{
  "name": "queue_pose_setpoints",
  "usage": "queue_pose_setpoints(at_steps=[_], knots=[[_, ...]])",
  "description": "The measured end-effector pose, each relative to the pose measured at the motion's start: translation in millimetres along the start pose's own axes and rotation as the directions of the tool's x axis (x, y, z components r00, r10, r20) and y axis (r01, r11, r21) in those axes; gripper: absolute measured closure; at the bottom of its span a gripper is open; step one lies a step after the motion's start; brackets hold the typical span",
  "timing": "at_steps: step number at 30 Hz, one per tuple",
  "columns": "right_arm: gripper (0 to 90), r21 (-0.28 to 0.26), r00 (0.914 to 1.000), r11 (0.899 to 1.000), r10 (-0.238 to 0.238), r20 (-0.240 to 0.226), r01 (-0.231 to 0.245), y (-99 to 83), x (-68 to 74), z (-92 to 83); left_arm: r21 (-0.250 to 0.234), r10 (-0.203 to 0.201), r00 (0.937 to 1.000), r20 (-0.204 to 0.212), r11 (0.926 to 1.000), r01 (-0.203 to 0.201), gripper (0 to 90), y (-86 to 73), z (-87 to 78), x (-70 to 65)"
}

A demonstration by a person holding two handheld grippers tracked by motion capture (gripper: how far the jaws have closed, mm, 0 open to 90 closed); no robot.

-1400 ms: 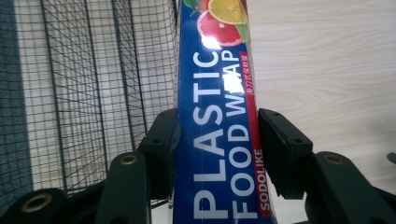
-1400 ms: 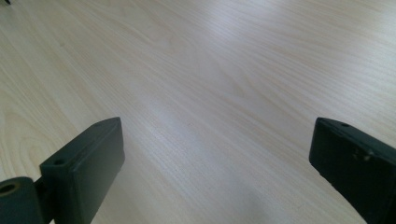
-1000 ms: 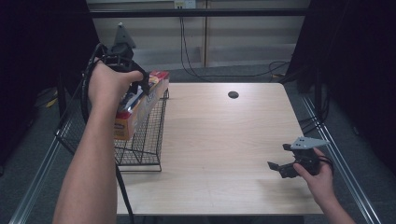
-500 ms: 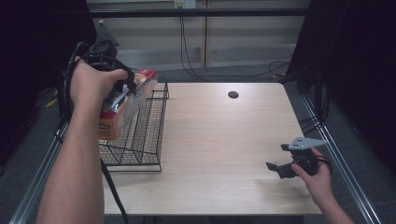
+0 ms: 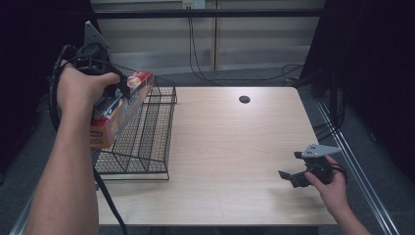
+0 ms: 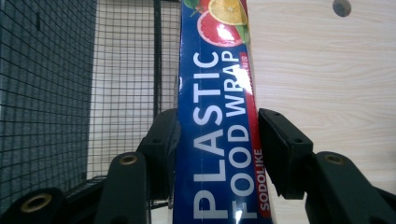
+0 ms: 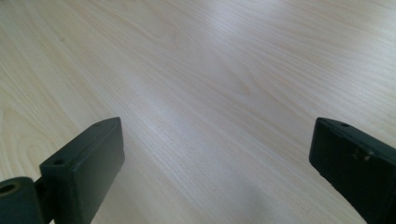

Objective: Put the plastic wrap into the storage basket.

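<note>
Left tool point(image 6: 215, 154) clamps wrap box point(image 6: 219, 140) — above basket point(image 5: 147, 142).

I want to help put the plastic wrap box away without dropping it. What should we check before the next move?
1. Grip: the left hand-held gripper is shut on the plastic wrap box, a jaw on each long side. Ok.
2. Box clear of the wire basket: it is held up over the basket's left part; whether it touches the wire, cannot tell.
3. Room in the basket: the mesh that shows looks bare. Ok.
4. Right hand-held gripper out of the way: open, low over the table near its right front corner. Ok.
5. Cable under the left arm: hangs near the basket's front. Cannot tell if it could snag.
</note>
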State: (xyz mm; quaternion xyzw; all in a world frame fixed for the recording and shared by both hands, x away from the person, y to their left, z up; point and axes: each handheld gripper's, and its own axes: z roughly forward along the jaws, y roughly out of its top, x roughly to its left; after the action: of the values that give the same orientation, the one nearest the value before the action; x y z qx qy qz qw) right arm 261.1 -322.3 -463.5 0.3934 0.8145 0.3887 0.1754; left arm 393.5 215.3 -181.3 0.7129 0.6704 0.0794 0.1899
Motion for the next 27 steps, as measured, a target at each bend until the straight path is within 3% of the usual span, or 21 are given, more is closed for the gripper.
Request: queue_pose_setpoints(at_steps=[8, 11, 14, 27], knots=[[3.3, 0.0, 1.0, 1.0, -0.001, 0.005, 0.001, 0.4, 0.5, 0.0, -0.033, -0.016, 0.9996, -0.025, 0.9994, 0.015, 50.5, -0.2, -4.7, 8.4], [3.3, -0.002, 1.0, 1.0, 0.0, 0.005, 0.0, 0.5, 0.5, -0.1, -0.032, -0.028, 0.9995, -0.018, 0.9991, 0.027, 50.5, -0.4, -4.4, 11.4], [3.3, -0.003, 1.0, 1.0, -0.001, 0.002, 0.001, 0.6, 0.5, 0.0, -0.021, -0.023, 0.999, -0.038, 0.9995, 0.023, 50.5, -0.1, -3.4, 16.0], [3.3, -0.002, 1.0, 1.0, -0.001, -0.001, 0.001, 0.5, 1.2, 0.8, -0.044, -0.092, 0.9939, -0.062, 0.995, 0.089, 50.3, -4.4, 1.2, 40.7]])
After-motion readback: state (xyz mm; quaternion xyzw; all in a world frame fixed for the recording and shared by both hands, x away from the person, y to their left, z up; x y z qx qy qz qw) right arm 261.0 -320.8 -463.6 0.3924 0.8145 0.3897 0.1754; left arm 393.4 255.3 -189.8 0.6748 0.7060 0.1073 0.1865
